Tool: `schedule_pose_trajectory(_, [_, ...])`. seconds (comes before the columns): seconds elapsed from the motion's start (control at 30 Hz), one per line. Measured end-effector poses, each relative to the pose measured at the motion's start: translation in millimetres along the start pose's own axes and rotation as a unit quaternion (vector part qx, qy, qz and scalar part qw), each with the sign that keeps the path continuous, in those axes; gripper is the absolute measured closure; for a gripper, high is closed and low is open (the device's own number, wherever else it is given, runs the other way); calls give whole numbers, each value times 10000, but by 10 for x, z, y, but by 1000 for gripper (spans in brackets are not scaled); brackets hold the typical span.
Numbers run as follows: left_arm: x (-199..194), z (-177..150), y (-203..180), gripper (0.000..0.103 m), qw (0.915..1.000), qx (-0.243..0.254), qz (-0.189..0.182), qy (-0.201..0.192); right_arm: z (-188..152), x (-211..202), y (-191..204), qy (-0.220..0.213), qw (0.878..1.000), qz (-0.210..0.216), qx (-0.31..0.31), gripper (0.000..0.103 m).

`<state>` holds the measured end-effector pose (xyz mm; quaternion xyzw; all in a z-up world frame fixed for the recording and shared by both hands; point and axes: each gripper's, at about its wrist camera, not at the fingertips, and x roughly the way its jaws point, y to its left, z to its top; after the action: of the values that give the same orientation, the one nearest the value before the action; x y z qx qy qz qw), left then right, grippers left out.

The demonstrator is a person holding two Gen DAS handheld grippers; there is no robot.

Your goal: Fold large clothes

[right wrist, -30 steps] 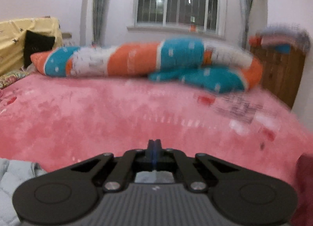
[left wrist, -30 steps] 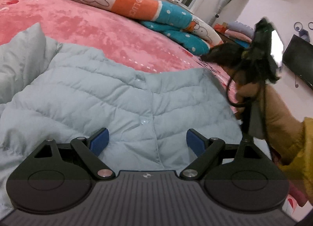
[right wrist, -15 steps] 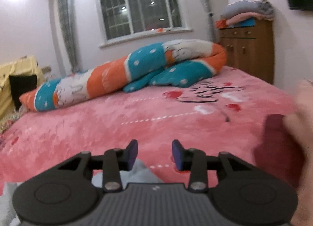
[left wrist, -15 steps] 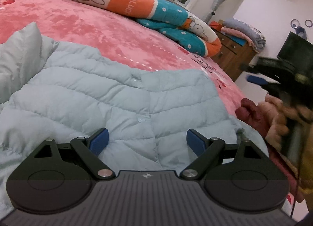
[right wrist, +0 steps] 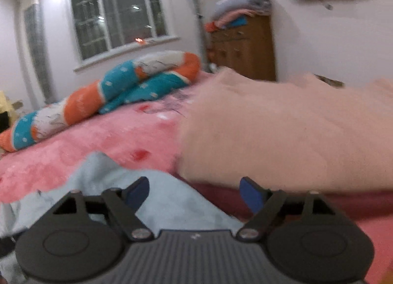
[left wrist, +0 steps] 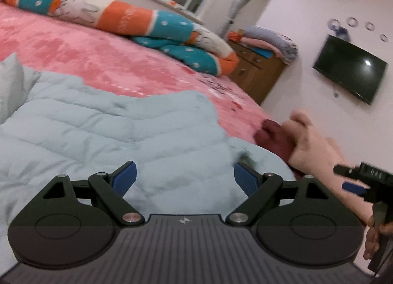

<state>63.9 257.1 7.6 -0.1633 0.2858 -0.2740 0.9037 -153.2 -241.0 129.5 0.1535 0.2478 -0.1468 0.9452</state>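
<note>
A pale blue quilted puffer jacket [left wrist: 103, 131] lies spread on the pink bed [left wrist: 103, 63]. My left gripper [left wrist: 185, 177] is open and empty, hovering over the jacket's near part. My right gripper [right wrist: 195, 193] is open and empty, low over a corner of the jacket [right wrist: 157, 200] at the bed's right edge. In the left wrist view the right gripper's body [left wrist: 366, 180] shows at the far right. A bare hand [left wrist: 312, 141] reaches between the two grippers; it fills the right of the right wrist view [right wrist: 282, 131].
A rolled orange, teal and white quilt [left wrist: 137, 21] lies along the far side of the bed. A dark red cloth [left wrist: 272, 136] sits at the bed's right edge. A wooden dresser [left wrist: 255, 72] with folded blankets and a wall TV [left wrist: 348, 67] stand to the right.
My right gripper went from shut to fully open and dropped to the jacket's right corner. A bare hand came in front of it. My left gripper stayed open and turned right.
</note>
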Motion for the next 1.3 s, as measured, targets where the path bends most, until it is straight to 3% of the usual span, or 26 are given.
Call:
schedule_pose_trajectory(0.13, [-131, -105, -188, 0, 9996, 257, -120, -10, -157, -186, -302, 250, 9985, -399, 291, 14])
schedule_pose_trajectory(0.3, [-299, -221, -404, 0, 9989, 432, -170, -40, -318, -233, -651, 668, 9876, -739, 1212, 14])
schedule_pose_trajectory(0.47, [-498, -384, -574, 0, 9975, 692, -142, -7, -426, -227, -823, 960, 9784, -536, 1750, 13])
schedule_pose_trajectory(0.67, [-696, -555, -747, 0, 9941, 1087, 5, -18, -553, -231, -835, 1191, 9777, -195, 1721, 13])
schedule_pose_trajectory(0.9, [-798, -708, -932, 0, 9860, 1667, 76, 72, -640, -267, -1006, 1273, 9717, -347, 1960, 13])
schedule_pose_trajectory(1.07, [-768, -868, -1196, 0, 9725, 2323, -40, 168, -715, -236, -1239, 1311, 9550, 102, 2658, 9])
schedule_pose_trajectory(1.3, [-648, -1009, -1439, 0, 9560, 2899, -315, 330, -780, -94, -1346, 1433, 9387, 905, 3001, 3])
